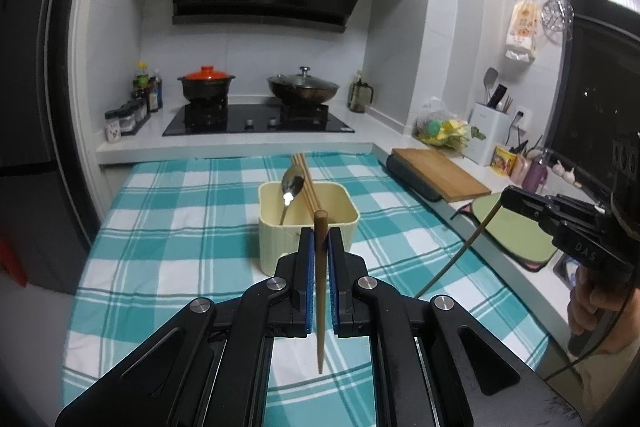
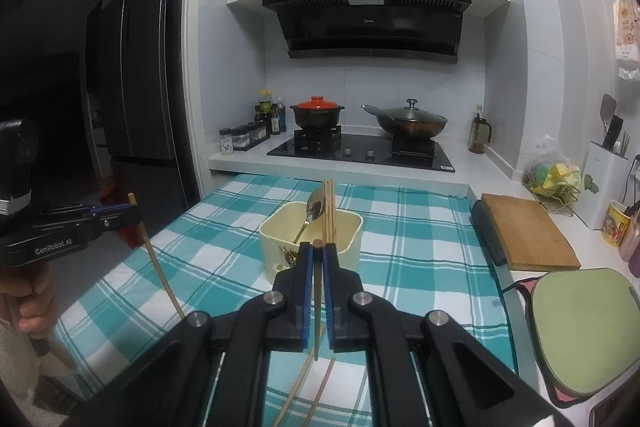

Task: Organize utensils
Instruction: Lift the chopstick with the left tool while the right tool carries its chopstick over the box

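HOLD: left tongs [image 1: 320, 239] clamped tight on one chopstick [image 1: 320, 291], right tongs [image 2: 318, 255] likewise on another chopstick [image 2: 317, 311], each upright to drop in tip-first | WHERE: cream bin [image 1: 308, 227] just ahead on checked surface [image 1: 180, 227], spoon [image 1: 291, 187] and chopsticks already leaning inside; two sticks lie loose below | POSE: both hands raised, tongs tilted gently down toward bin

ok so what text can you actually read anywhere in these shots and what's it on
"GenRobot.AI": side of the left gripper, seen from the right wrist.
"DAS": side of the right gripper, seen from the left wrist.
"Midea", faint: front of the range hood.
Too small or blurred to read: the stickers on the hood, the fridge label, the hanging bag, the yellow cup, the bottles and jars.
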`<state>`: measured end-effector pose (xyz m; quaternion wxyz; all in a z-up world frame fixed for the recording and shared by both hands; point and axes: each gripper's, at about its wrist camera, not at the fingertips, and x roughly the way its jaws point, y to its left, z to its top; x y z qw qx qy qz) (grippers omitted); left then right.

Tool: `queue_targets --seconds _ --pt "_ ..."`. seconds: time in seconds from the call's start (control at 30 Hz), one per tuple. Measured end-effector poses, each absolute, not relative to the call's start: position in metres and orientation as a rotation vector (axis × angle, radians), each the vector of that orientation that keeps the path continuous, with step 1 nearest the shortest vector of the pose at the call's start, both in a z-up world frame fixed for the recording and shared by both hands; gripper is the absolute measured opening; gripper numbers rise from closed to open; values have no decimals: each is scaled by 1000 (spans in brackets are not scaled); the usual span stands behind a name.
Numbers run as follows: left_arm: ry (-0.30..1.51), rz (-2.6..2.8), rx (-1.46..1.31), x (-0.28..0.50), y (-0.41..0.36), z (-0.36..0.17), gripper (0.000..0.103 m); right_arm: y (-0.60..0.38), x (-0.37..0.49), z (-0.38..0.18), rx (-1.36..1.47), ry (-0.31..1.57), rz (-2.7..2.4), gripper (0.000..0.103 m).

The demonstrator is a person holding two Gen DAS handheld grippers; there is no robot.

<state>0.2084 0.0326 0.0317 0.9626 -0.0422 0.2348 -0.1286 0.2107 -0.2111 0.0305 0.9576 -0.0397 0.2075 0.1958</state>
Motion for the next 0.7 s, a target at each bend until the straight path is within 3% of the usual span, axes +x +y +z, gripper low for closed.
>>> queue_targets --seconds 0.4,0.7 --pt "467 -258 -101 238 36 51 4 -200 224 63 -75 399 435 5" --pt "406 -246 -102 282 38 94 4 -189 266 95 -60 363 448 5"
